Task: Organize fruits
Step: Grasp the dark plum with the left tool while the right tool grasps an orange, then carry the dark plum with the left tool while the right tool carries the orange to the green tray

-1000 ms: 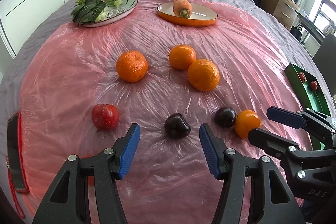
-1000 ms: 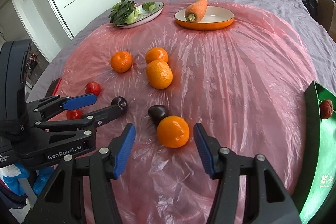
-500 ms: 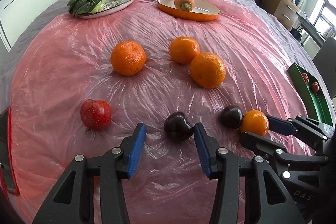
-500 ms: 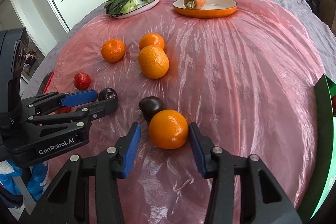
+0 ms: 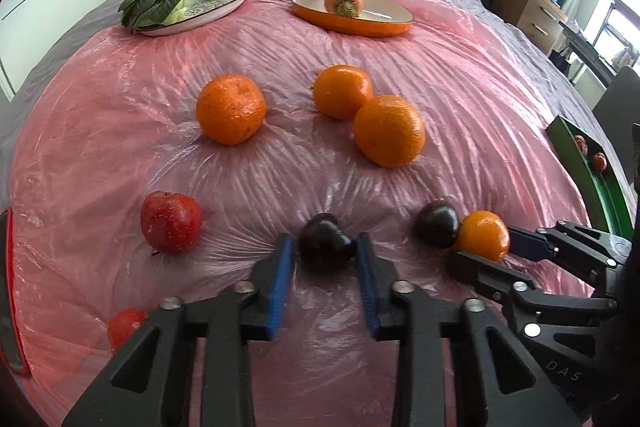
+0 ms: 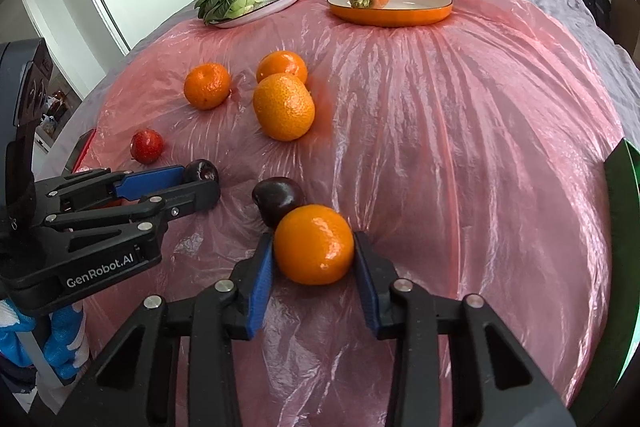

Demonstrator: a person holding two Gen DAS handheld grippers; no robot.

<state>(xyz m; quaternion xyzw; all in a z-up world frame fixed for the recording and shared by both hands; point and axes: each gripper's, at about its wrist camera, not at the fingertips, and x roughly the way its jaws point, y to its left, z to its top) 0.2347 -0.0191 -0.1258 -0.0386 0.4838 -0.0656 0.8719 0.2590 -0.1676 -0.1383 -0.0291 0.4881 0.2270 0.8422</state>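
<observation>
My left gripper (image 5: 325,259) has its blue pads around a dark plum (image 5: 326,247) on the pink plastic sheet; the right pad touches it, a small gap shows on the left. My right gripper (image 6: 314,259) has its pads against both sides of a small orange (image 6: 314,245), which rests on the sheet and touches a second dark plum (image 6: 276,197). Three more oranges (image 5: 231,109) (image 5: 343,91) (image 5: 389,131) lie further back. A red plum (image 5: 170,221) sits to the left, and another red fruit (image 5: 125,325) lies near my left gripper.
A green tray (image 5: 592,179) with two small red fruits stands at the right edge. At the back, an orange dish (image 5: 356,19) holds a carrot and a white plate (image 5: 224,7) holds leafy greens. A red-edged dark object (image 5: 8,307) lies at the far left.
Both grippers moved forward and narrowed. The left one now straddles the dark plum; the right one has closed onto the small orange.
</observation>
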